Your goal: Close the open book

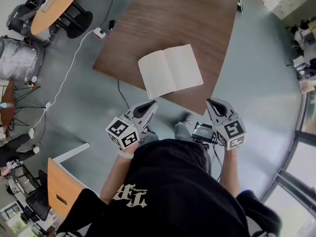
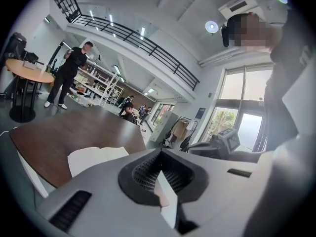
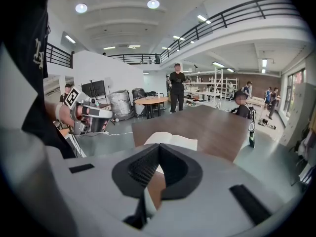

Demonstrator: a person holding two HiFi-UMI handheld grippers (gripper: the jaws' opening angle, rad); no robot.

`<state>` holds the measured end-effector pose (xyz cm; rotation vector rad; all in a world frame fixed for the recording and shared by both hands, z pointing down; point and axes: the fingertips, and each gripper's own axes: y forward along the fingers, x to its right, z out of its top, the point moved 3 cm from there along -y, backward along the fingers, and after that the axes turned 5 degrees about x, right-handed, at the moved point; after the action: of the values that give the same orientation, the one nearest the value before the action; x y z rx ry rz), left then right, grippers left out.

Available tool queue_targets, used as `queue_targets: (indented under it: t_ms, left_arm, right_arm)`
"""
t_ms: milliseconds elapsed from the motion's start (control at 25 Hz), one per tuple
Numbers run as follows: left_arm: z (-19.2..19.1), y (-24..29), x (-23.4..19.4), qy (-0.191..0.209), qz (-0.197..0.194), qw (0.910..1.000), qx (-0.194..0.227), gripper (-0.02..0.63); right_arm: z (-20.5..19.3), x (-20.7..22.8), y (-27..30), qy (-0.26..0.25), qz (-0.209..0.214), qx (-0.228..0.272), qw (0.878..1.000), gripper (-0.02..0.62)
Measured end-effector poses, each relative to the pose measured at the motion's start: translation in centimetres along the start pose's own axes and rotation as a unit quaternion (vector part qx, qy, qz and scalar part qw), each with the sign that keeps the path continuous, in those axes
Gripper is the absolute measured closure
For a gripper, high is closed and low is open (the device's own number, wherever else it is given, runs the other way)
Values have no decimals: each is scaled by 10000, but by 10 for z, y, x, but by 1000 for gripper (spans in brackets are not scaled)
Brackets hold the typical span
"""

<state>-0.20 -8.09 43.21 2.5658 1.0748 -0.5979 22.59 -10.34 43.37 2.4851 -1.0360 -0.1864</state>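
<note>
- My left gripper [image 1: 147, 108] and right gripper [image 1: 216, 105] are at my waist, each with its jaws pressed together on nothing.
- Just ahead, between them, the open book [image 1: 170, 70] lies flat at the brown table's [image 1: 182, 14] near edge.
- Only my gripper views show a person [image 3: 177, 88] standing beyond it.

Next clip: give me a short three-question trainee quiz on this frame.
1. True or false: the book lies open on the table.
2. Pick one: the left gripper has its jaws A) apart, B) together and empty, C) clamped on the book.
3. Short answer: does the right gripper touch the book?

Key: 1 true. 2 B. 3 No, it is apart from the book.
</note>
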Motion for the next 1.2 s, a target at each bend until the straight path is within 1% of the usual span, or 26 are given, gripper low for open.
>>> queue_targets:
  t_ms: [240,480,720,1200]
  left_arm:
    - [-7,29,14,10,128,9999,75,600]
    - [-10,46,23,-35,250,9995,207,600]
    - [-15,62,33,-75,388,9987,328,600]
    - [-24,80,48,-138,545,9975,433,600]
  right_arm:
    - [-7,34,-10,-58,90,36,9999,607]
    - [-4,57,-13,-184,210,19,9996,606]
    - [-6,73,-22,-290,370,-16,9989,606]
    - [-13,95,-38,-343,487,-53,9982,606]
